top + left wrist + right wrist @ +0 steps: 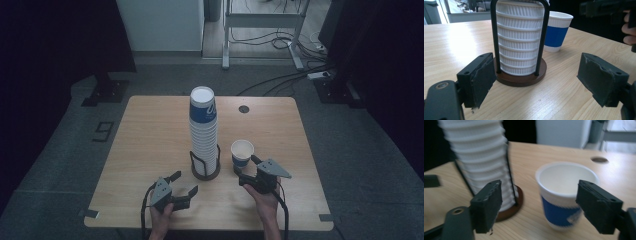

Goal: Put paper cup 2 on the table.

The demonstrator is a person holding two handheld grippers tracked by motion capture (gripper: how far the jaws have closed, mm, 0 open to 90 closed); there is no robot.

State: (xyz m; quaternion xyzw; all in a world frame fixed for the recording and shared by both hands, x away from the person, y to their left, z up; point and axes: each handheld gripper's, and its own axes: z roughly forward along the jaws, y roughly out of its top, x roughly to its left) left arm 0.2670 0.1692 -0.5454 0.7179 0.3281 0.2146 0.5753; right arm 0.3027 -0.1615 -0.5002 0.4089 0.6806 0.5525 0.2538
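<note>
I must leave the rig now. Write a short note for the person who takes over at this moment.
Left tongs: open, empty, facing the cup holder.
Right tongs: open, empty, right at the single blue paper cup, pads not pressing on it.
Things: the tall stack of paper cups stands in the holder at mid-table; the single cup stands upright to its right.
Done: one cup is apart from the stack.
Left: probably handle that cup, then further cups.

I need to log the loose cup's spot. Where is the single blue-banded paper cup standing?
In the high view the single cup stands upright on the table, just right of the cup stack in its holder, directly ahead of the right claw.
</note>
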